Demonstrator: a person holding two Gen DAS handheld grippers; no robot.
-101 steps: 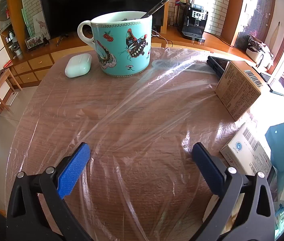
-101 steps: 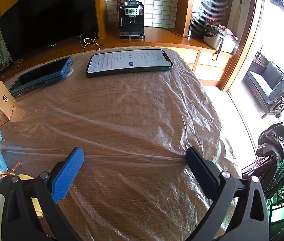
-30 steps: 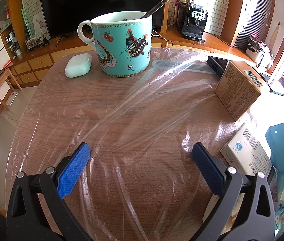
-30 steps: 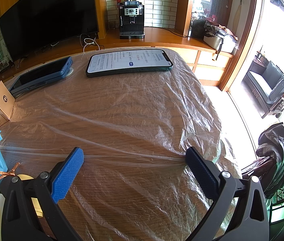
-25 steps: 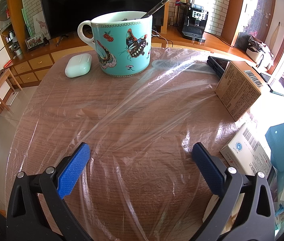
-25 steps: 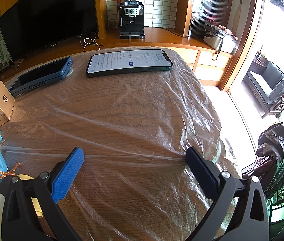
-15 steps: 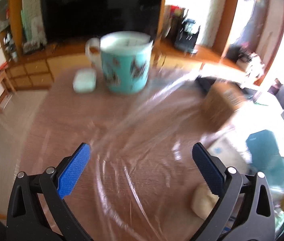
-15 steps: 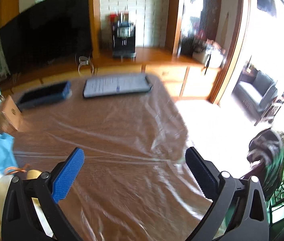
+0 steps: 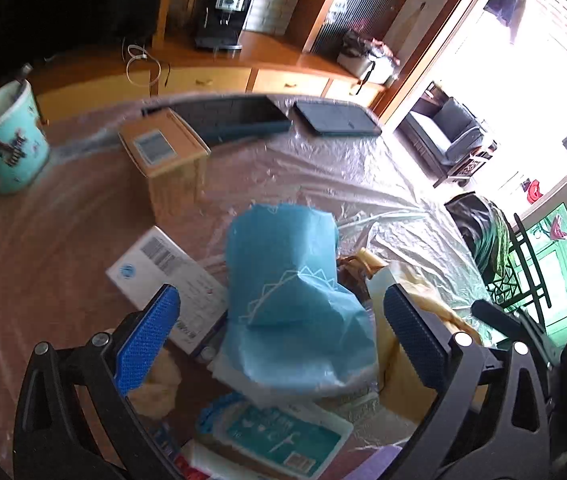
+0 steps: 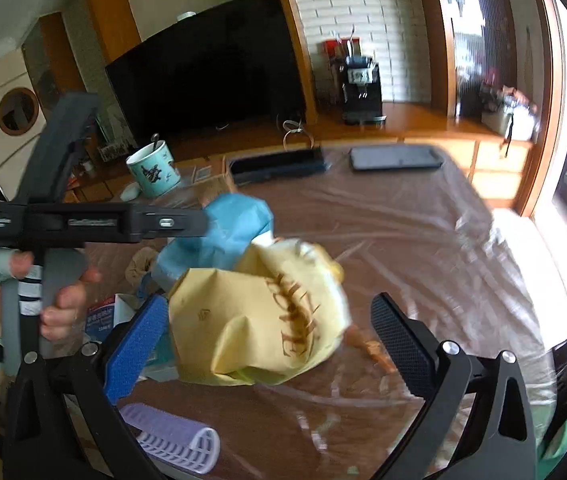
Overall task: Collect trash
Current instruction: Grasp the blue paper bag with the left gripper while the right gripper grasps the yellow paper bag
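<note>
In the left wrist view my left gripper (image 9: pixel 281 336) is open over a pile of rubbish. A crumpled blue paper bag (image 9: pixel 291 292) lies between its fingers, apparently clear of the pads. A yellow paper bag (image 9: pixel 423 312) sits just right of it, and a teal-and-white packet (image 9: pixel 279 436) and a crumpled tissue (image 9: pixel 155 384) lie below. In the right wrist view my right gripper (image 10: pixel 269 344) is open with the yellow paper bag (image 10: pixel 267 312) between its fingers. The blue bag (image 10: pixel 227 232) is behind it. Both views are blurred.
The table is covered in plastic film (image 9: pixel 363 176). A white barcoded box (image 9: pixel 167 276), a cardboard box (image 9: pixel 163 152), a turquoise mug (image 9: pixel 7 144) and two phones (image 9: pixel 239 118) (image 9: pixel 337 118) stand beyond. A lilac ribbed object (image 10: pixel 171 440) lies near the front edge. A hand (image 10: pixel 63 300) grips the left tool.
Both grippers have swung away from bare stretches of table to the rubbish pile. The left turned right onto the blue bag, and the right turned left onto the yellow bag. Both stay open.
</note>
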